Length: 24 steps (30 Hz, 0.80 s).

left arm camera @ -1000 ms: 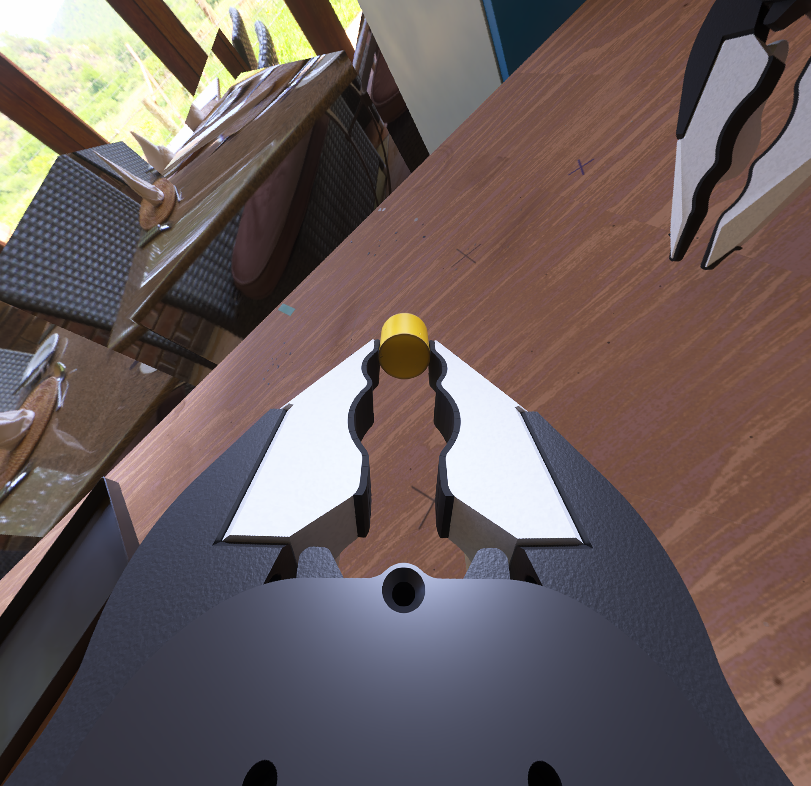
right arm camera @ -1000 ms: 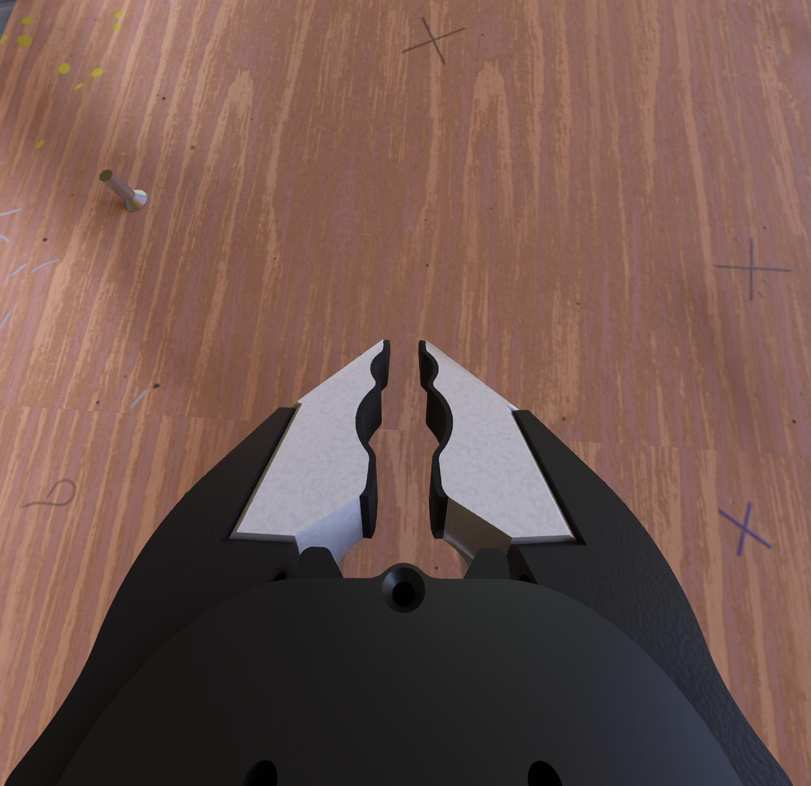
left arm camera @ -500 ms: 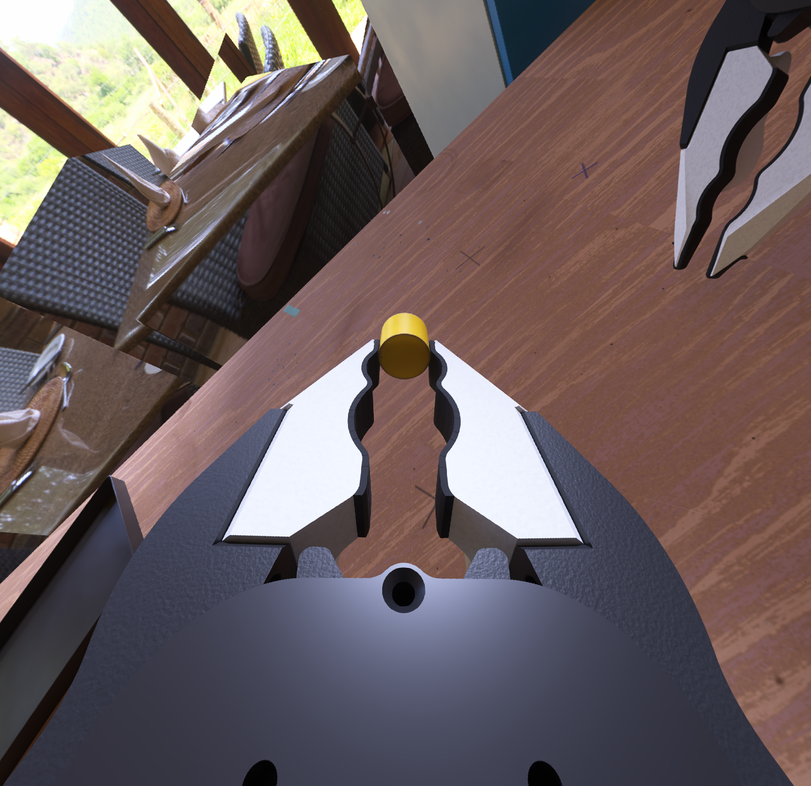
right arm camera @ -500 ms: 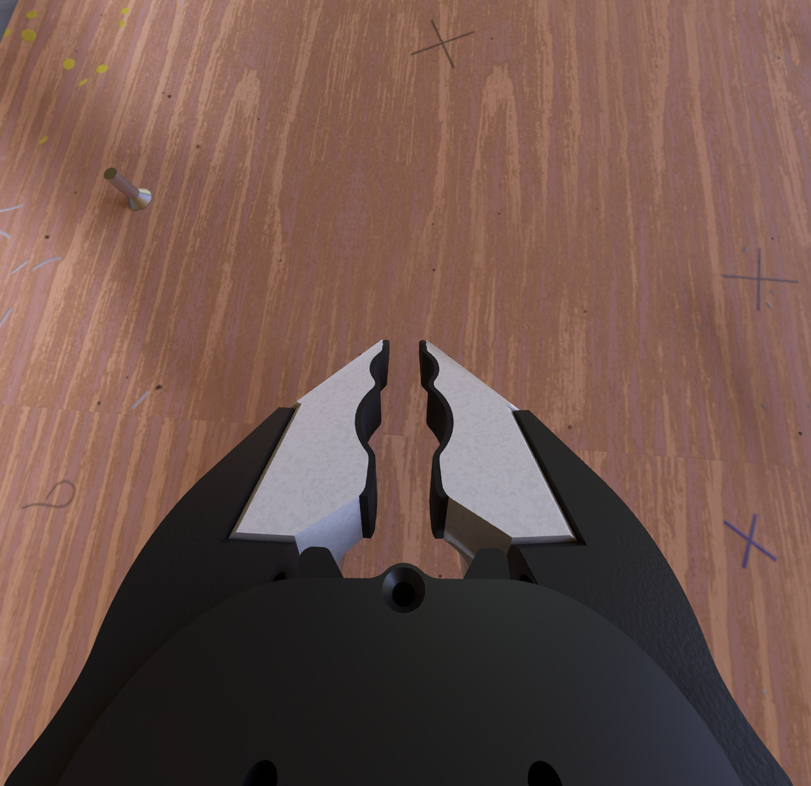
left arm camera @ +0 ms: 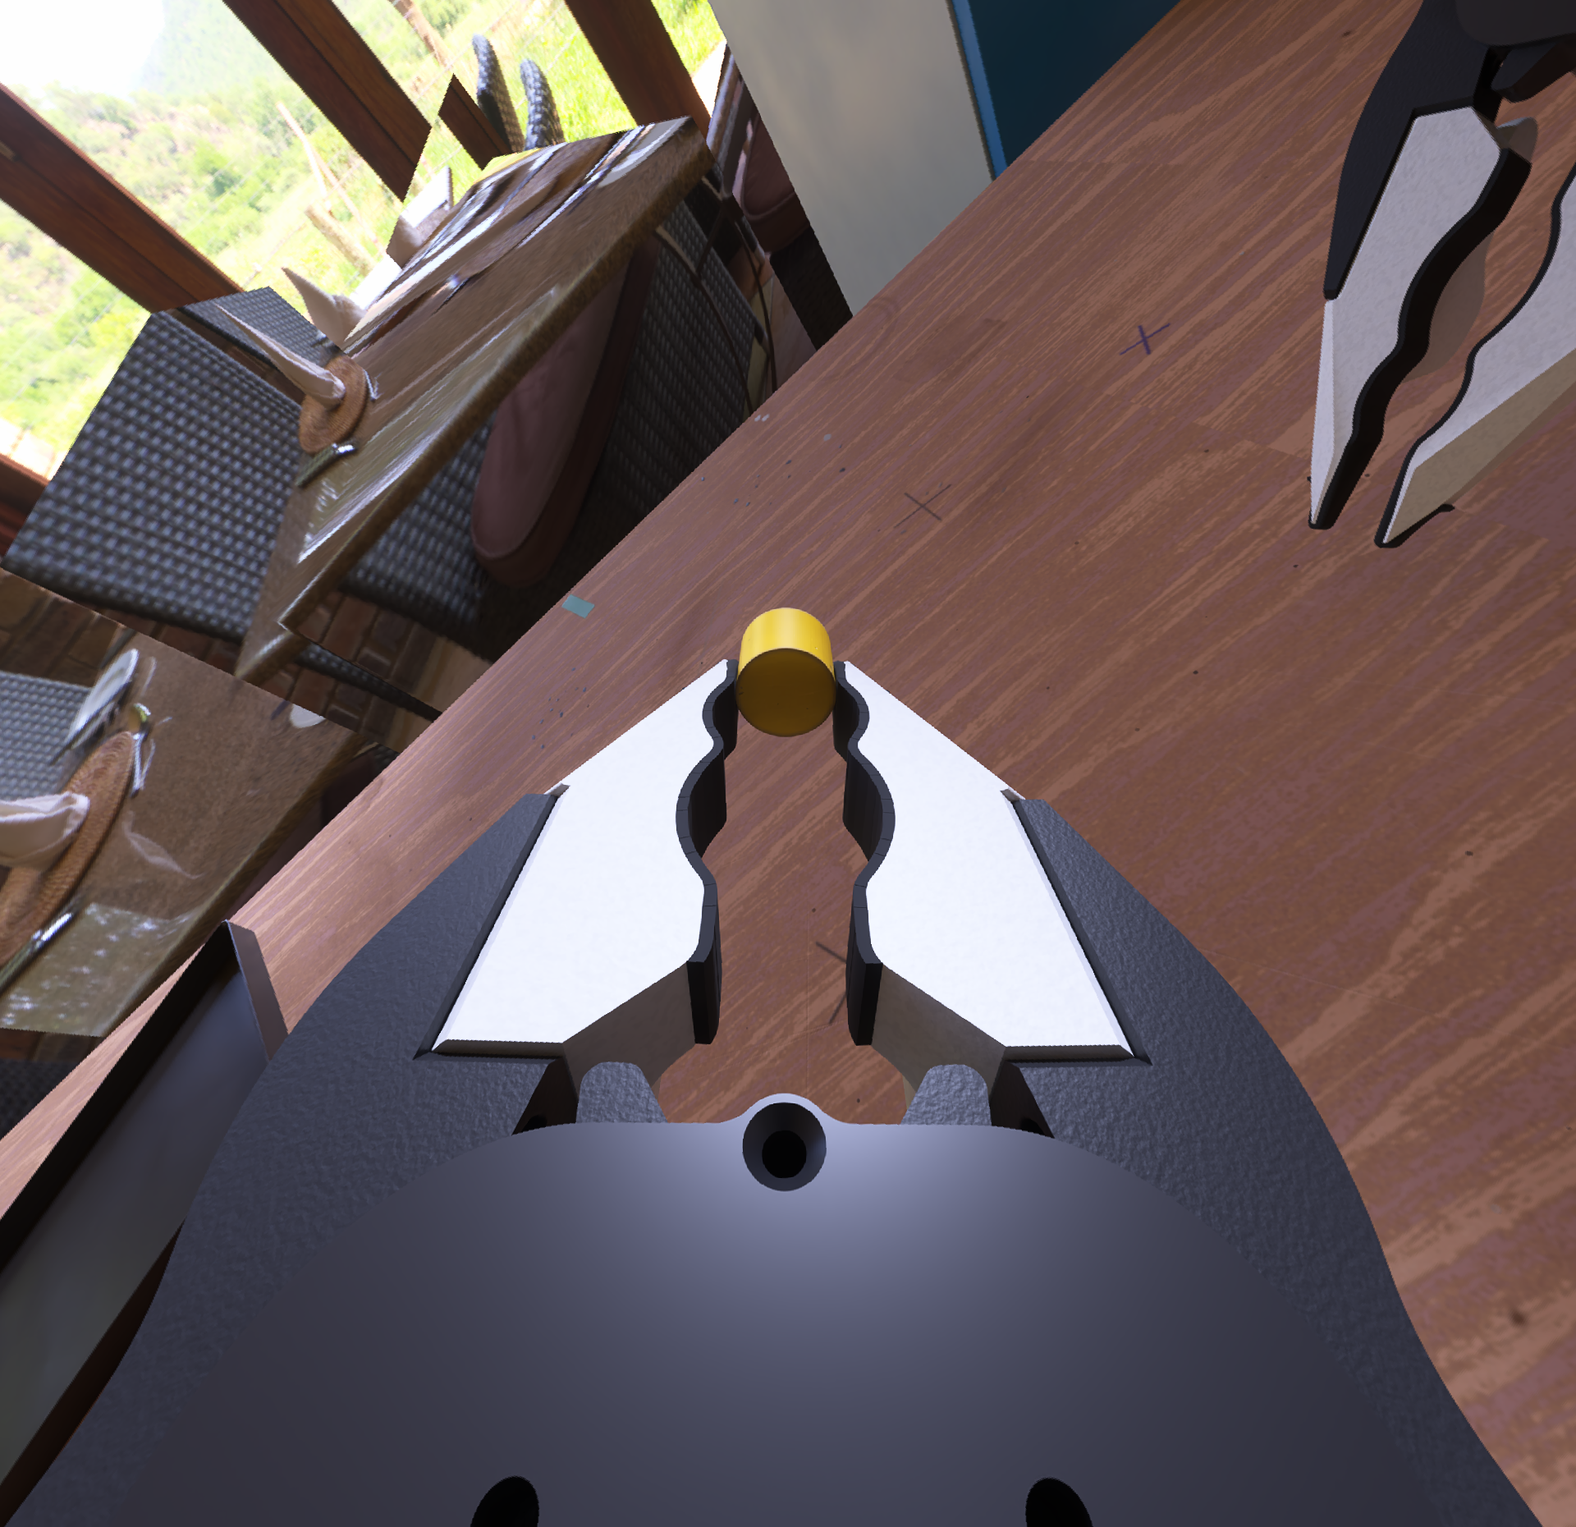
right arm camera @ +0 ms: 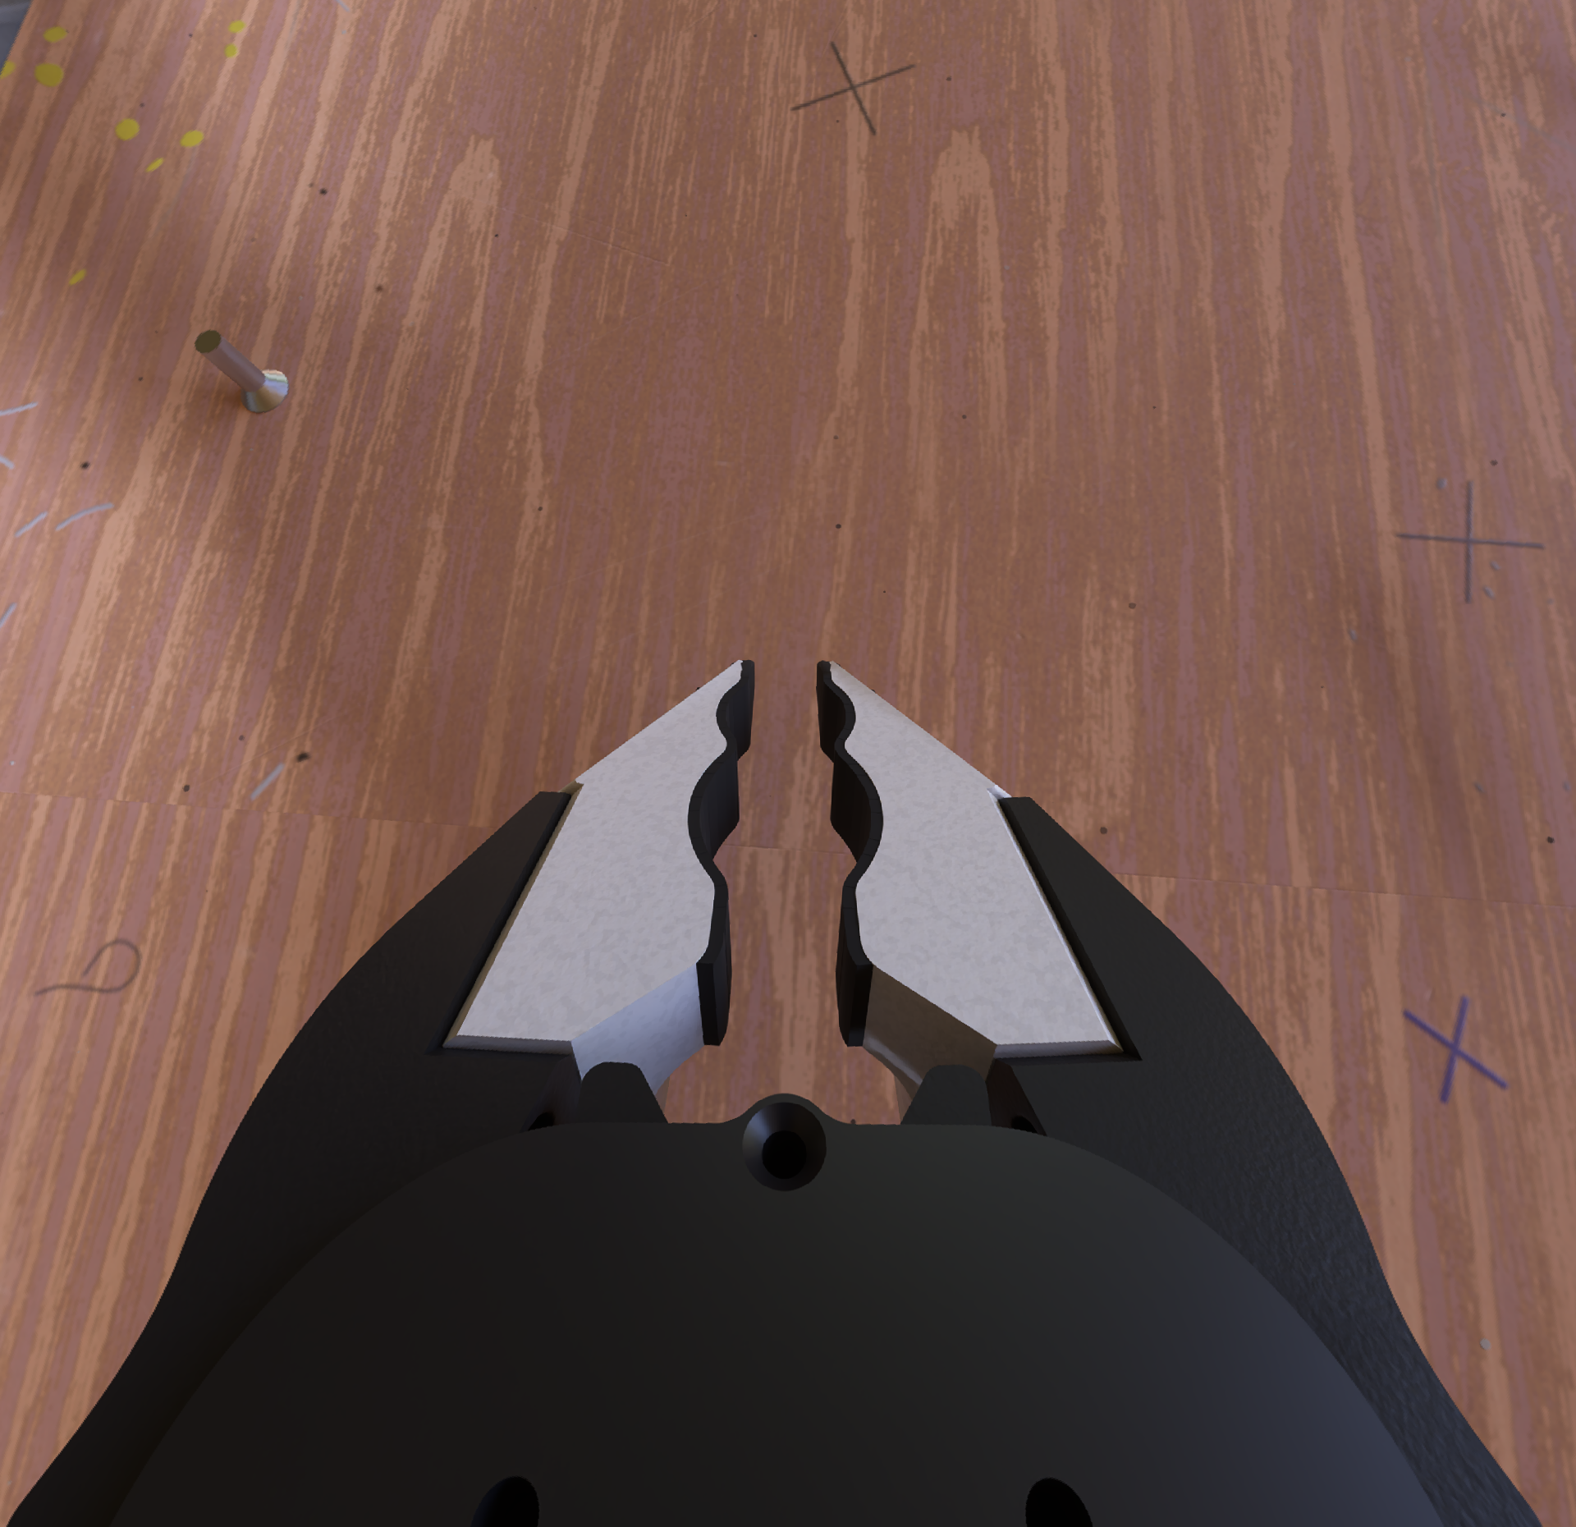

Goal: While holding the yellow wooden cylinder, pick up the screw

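My left gripper (left arm camera: 785,676) is shut on the yellow wooden cylinder (left arm camera: 785,676), which sits right at the fingertips, over the brown wooden table (left arm camera: 1194,804). My right gripper (right arm camera: 785,676) is empty, its jaws a narrow gap apart, and hovers over bare table; it also shows at the upper right of the left wrist view (left arm camera: 1356,531). The small metal screw (right arm camera: 243,375) rests on the table (right arm camera: 1023,377) far to the left of and ahead of the right gripper, with its flared head at the lower right end.
The table's left edge (left arm camera: 512,659) runs diagonally just beside the cylinder. Beyond it are wicker chairs (left arm camera: 170,479) and other set tables (left arm camera: 478,309). Pen crosses (right arm camera: 853,87) and yellow paint specks (right arm camera: 128,130) mark the tabletop.
The right gripper has drifted very slightly, so the table marks slid a little down its view. Both grips are unchanged and the screw has not moved.
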### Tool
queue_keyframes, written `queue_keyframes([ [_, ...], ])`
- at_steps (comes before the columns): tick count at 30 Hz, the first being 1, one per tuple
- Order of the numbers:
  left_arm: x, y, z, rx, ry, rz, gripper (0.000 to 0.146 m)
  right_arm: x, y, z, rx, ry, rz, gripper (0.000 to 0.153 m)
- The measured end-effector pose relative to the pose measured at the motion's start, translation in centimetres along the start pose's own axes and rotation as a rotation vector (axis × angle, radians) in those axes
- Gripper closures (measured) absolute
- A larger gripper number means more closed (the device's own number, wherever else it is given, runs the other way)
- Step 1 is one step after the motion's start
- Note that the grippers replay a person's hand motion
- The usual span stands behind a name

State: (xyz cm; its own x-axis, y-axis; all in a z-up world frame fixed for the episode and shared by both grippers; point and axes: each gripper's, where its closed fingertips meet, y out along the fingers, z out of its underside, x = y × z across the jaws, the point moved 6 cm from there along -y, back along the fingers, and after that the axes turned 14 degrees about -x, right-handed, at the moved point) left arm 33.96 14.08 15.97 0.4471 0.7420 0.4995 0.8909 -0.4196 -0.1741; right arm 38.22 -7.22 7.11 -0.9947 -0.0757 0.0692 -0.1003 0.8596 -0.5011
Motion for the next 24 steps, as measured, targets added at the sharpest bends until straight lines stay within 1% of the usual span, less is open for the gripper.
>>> queue_keyframes([
  [14, 0.1, -0.2, -0.3, -0.008, 0.002, -0.004, 0.125, 1.2, 0.6, -1.1, -0.020, -0.031, -0.034, 0.137],
  [17, 0.2, -0.3, -0.4, -0.011, 0.004, -0.006, 0.125, 1.1, 0.8, -1.1, -0.018, -0.036, -0.020, 0.135],
  [21, 0.3, -0.4, -0.4, -0.012, 0.002, -0.010, 0.125, 0.5, 0.8, -1.0, -0.025, -0.013, 0.009, 0.130],
  [24, 0.3, -0.4, -0.3, -0.012, -0.002, -0.009, 0.125, 0.8, 0.6, -1.4, -0.043, -0.019, -0.002, 0.129],
])
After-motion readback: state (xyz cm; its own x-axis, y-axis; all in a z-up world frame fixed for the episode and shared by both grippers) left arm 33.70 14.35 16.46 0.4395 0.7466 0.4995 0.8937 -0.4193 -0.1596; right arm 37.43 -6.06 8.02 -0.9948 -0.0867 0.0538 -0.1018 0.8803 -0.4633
